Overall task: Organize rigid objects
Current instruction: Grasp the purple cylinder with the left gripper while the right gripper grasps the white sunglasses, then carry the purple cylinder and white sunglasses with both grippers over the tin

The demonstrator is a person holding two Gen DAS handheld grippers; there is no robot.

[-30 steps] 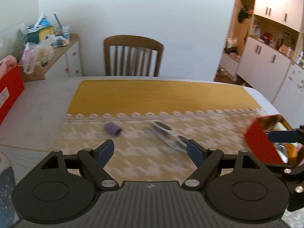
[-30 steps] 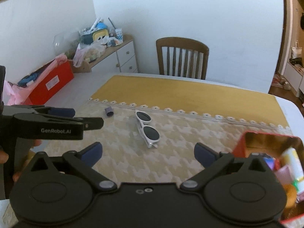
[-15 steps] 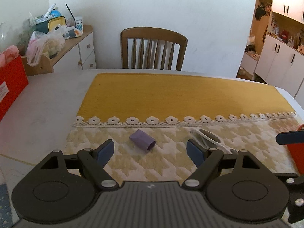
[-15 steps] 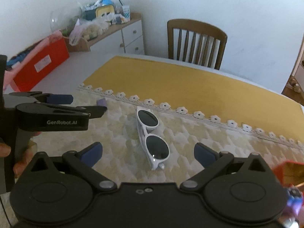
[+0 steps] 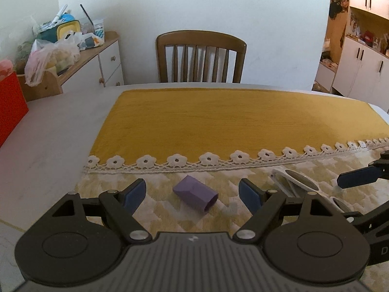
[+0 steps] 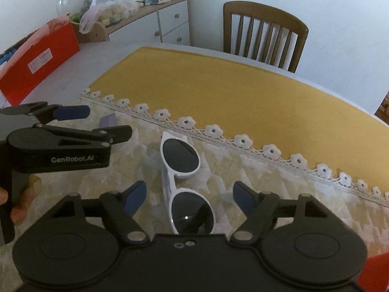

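A small purple tube (image 5: 195,196) lies on its side on the patterned cloth. My left gripper (image 5: 193,194) hangs over it, open, one finger on each side and neither pad touching it. White sunglasses with dark lenses (image 6: 181,157) lie folded on the cloth. My right gripper (image 6: 189,196) is over their near lens with its jaws closing, and the pads stand clear of the frame. The right wrist view also shows the purple tube (image 6: 108,120) and the left gripper (image 6: 97,121) at the left. The sunglasses (image 5: 299,182) and a right finger (image 5: 359,178) show at the right of the left wrist view.
A yellow cloth (image 5: 231,121) with a white lace border covers the table. A wooden chair (image 5: 200,58) stands at the far edge. A red box (image 6: 41,60) sits on the table at the left. The corner of a red tin (image 6: 374,275) shows at the near right.
Both grippers came forward and down. The purple tube now lies between the left fingers and the sunglasses between the right fingers. The right jaws have narrowed, and the red tin has slid almost out of view.
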